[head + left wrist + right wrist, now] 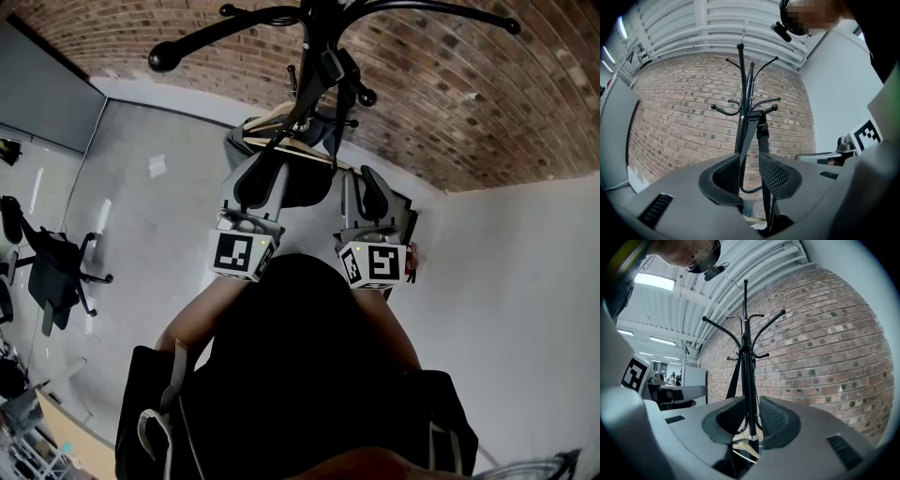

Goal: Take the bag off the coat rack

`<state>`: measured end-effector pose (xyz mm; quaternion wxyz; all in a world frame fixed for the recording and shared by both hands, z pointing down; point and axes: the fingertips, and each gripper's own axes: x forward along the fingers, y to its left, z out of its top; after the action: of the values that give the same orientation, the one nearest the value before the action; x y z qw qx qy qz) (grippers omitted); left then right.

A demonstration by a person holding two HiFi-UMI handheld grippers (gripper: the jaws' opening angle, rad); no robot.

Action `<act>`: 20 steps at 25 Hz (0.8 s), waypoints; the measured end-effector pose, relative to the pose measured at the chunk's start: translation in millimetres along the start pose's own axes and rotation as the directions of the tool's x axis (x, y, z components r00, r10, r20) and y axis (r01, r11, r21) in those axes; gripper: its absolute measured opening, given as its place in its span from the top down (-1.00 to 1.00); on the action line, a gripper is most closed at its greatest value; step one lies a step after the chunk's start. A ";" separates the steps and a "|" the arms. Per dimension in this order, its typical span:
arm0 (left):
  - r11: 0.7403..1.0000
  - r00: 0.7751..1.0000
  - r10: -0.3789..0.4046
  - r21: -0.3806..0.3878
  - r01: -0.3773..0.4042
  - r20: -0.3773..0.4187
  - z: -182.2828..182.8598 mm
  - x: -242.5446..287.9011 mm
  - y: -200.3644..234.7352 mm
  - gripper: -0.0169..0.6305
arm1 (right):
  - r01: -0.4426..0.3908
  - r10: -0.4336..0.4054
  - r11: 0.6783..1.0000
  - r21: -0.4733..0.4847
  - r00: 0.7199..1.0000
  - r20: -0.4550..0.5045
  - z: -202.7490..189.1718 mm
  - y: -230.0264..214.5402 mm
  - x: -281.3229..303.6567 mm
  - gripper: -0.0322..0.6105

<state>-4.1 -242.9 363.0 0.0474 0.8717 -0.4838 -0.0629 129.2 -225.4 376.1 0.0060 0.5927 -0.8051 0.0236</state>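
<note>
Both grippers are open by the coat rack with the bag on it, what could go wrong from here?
1. The left gripper frames both the strap and the coat rack pole; closing might clamp the pole too.
2. The strap hangs from a knobbed hook; pulling sideways rather than lifting could tip the rack.
3. The right gripper faces the pole, not the bag.

Office in an industrial-style building, exposed brick wall (693, 108) at far side, white ceiling pipes (717, 33) and strip lights (654, 282) overhead, black swivel chair (61, 267) at left on grey floor (159, 244), freestanding coat rack (746, 357).
</note>
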 end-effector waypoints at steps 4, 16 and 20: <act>0.996 1.000 -0.024 0.090 0.024 -0.004 -3.5 17.0 -0.7 0.58 | -0.031 0.031 1.000 0.004 0.999 -0.010 -4.5 0.5 19.4 0.63; 0.994 0.998 -0.042 0.094 0.047 -0.057 -17.5 57.9 11.3 0.58 | -0.030 0.027 0.998 -0.050 0.998 -0.057 -12.7 -2.3 69.1 0.63; 0.995 0.996 -0.041 0.086 0.048 -0.079 -21.3 71.4 12.1 0.58 | -0.032 0.027 0.997 -0.065 0.997 -0.077 -14.7 -4.4 79.1 0.63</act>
<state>26.4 -309.4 381.2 0.0263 0.8853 -0.4643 -0.0087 109.6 -301.5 394.0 0.0558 0.5789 -0.8133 0.0198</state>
